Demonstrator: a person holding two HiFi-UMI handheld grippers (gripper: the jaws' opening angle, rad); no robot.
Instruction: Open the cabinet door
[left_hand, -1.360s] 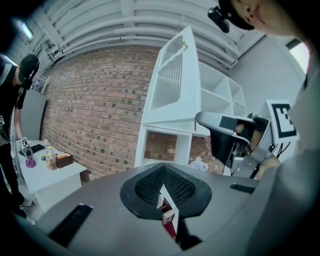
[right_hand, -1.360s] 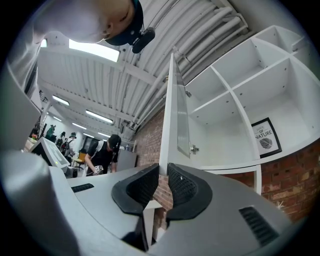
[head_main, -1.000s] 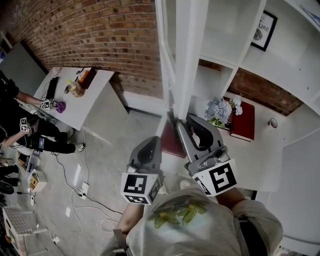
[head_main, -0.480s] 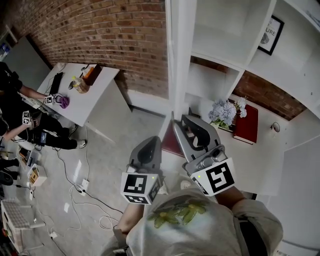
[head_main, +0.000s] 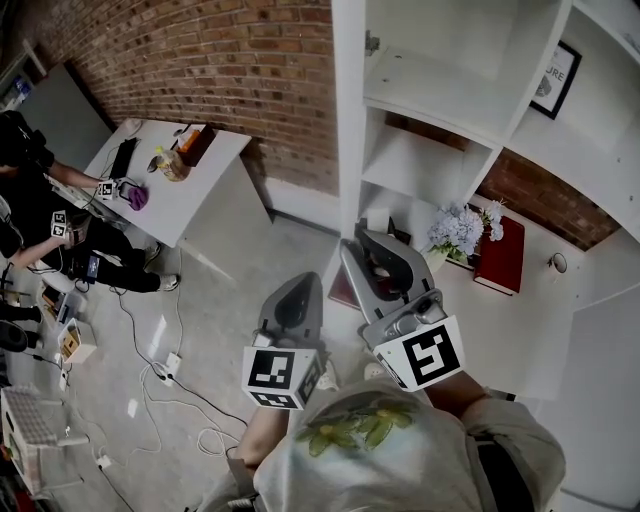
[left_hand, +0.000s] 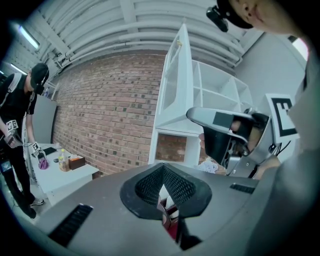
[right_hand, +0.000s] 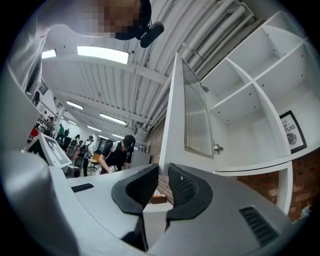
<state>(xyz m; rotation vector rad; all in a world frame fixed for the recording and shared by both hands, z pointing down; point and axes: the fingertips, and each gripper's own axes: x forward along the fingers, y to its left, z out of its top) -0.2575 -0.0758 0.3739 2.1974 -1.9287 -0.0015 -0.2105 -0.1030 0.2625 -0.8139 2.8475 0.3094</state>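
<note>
We've got the right gripper (right_hand: 159, 200) clamped on the cabinet door (right_hand: 172, 110) edge, left gripper (left_hand: 165, 192) closed and empty, and the door looks mostly open, so next we just swing it wider.

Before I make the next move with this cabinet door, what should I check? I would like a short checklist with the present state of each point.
1. Grip: the right gripper has its jaws closed on the edge of the cabinet door: ok.
2. Door open: it stands swung out and the shelves are exposed: ok.
3. Left gripper apart from the door, jaws together, nothing held: ok.
4. Room on the door's outer side: the table stands well apart: ok.
5. Flowers and red book lie inside, clear of the door: ok.
6. Whether the hinge has reached its stop: cannot tell.
</note>
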